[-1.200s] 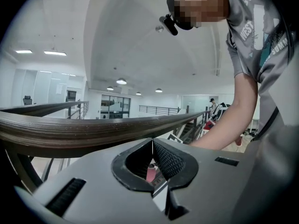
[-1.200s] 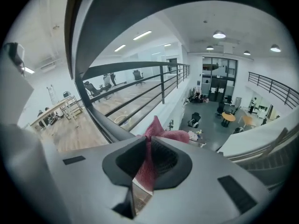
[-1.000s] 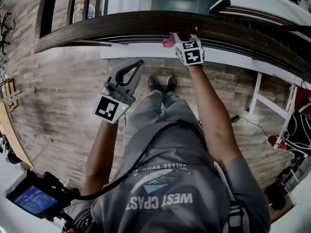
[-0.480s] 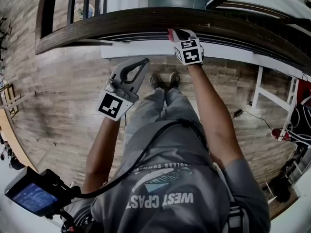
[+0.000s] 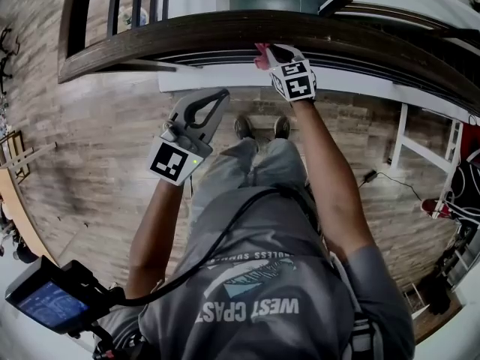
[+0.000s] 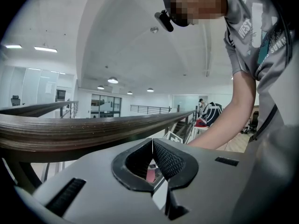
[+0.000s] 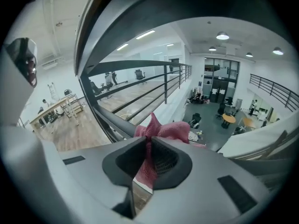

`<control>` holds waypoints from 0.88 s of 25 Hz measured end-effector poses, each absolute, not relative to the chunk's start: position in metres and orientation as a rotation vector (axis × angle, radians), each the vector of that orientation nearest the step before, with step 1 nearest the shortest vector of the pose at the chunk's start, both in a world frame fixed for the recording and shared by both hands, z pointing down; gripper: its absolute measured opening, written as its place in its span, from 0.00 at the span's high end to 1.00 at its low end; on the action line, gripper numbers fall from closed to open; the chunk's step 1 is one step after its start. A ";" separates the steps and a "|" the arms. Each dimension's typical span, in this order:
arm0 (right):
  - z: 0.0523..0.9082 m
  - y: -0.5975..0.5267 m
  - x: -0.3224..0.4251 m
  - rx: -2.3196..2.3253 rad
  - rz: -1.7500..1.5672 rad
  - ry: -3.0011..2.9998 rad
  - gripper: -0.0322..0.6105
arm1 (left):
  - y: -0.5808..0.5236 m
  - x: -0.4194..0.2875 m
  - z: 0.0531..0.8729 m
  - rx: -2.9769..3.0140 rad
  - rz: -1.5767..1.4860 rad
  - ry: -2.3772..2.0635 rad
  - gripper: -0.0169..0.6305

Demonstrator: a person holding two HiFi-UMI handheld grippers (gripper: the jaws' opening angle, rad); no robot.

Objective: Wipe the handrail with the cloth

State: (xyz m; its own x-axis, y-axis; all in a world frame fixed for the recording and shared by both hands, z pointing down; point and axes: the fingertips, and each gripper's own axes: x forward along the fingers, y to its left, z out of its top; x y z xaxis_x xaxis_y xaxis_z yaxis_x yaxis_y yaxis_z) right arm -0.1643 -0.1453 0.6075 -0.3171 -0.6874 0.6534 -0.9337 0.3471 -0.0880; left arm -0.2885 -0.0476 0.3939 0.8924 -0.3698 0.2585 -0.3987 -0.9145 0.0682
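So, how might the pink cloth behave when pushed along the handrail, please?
Probably floppy: the cloth bunches into folds above the right gripper's shut jaws. It looks light and fuzzy, so it would likely conform to the handrail and drag slightly.

Most of the cloth (image 5: 260, 56) behind the right claw (image 5: 276, 51)

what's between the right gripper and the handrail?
Only the pink cloth. The right gripper clamps it, as the right gripper view shows; in the head view it meets the handrail.
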 end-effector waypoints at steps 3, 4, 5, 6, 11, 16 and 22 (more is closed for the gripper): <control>0.607 -0.136 -0.110 1.516 0.659 -2.028 0.90 | -0.050 -0.280 0.391 2.943 0.360 -0.583 0.96; 0.606 -0.135 -0.095 1.555 0.683 -2.004 0.90 | -0.052 -0.277 0.391 2.942 0.365 -0.579 0.96; 0.605 -0.135 -0.085 1.590 0.713 -1.985 0.90 | -0.054 -0.274 0.391 2.941 0.368 -0.580 0.96; 0.605 -0.135 -0.079 1.613 0.738 -1.973 0.90 | -0.057 -0.271 0.390 2.939 0.367 -0.584 0.96; 0.605 -0.128 -0.071 1.532 0.745 -2.025 0.90 | -0.041 -0.217 0.386 2.939 0.367 -0.604 0.96; 0.616 -0.088 0.025 1.520 0.754 -2.052 0.90 | -0.004 -0.117 0.395 2.947 0.385 -0.587 0.96; 0.615 -0.065 0.127 1.554 0.729 -2.006 0.90 | 0.002 -0.055 0.395 2.952 0.372 -0.637 0.96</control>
